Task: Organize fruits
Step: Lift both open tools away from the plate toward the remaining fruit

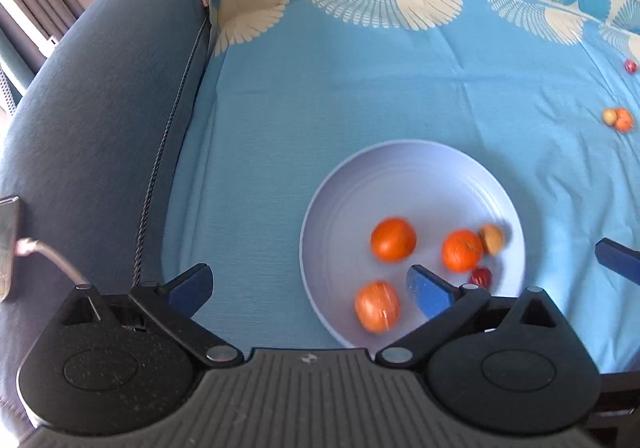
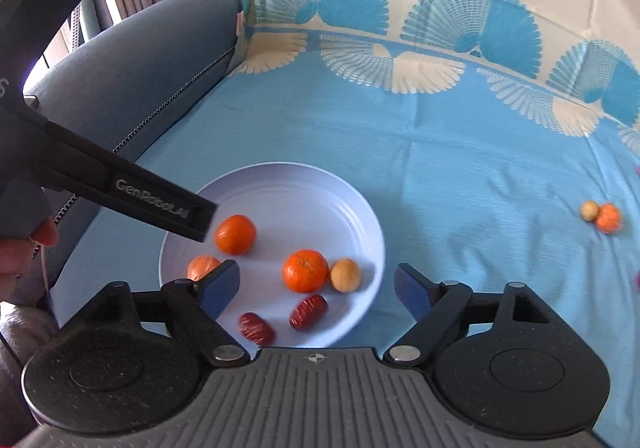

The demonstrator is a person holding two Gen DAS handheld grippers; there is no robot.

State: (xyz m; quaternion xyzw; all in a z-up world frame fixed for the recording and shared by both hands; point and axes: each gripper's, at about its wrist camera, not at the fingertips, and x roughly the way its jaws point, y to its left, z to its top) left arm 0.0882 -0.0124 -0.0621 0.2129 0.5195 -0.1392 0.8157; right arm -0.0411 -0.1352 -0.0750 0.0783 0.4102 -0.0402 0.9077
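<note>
On the far left of my right wrist view there's the grey sofa arm point(image 2: 132, 59), and my left gripper point(image 1: 308, 288) pokes in from the upper left there, its black finger hanging over the plate's left rim. In its own view its jaws gape wide with nothing between the blue pads. Moving right, the white plate point(image 2: 288, 183) sits low and centre-left on the blue patterned cloth point(image 2: 460, 167). On it I count three oranges, one point(image 2: 235, 234) nearest the left gripper, one point(image 2: 202, 266) half hidden behind my pad, one point(image 2: 305, 270) in the middle touching a small tan fruit point(image 2: 345, 275). Two red dates point(image 2: 256, 327) lie at the near rim. My right gripper point(image 2: 316, 288) hangs open above them, empty. Far right, another tan fruit point(image 2: 589, 210) and orange point(image 2: 608, 217) touch, well apart from the plate.
</note>
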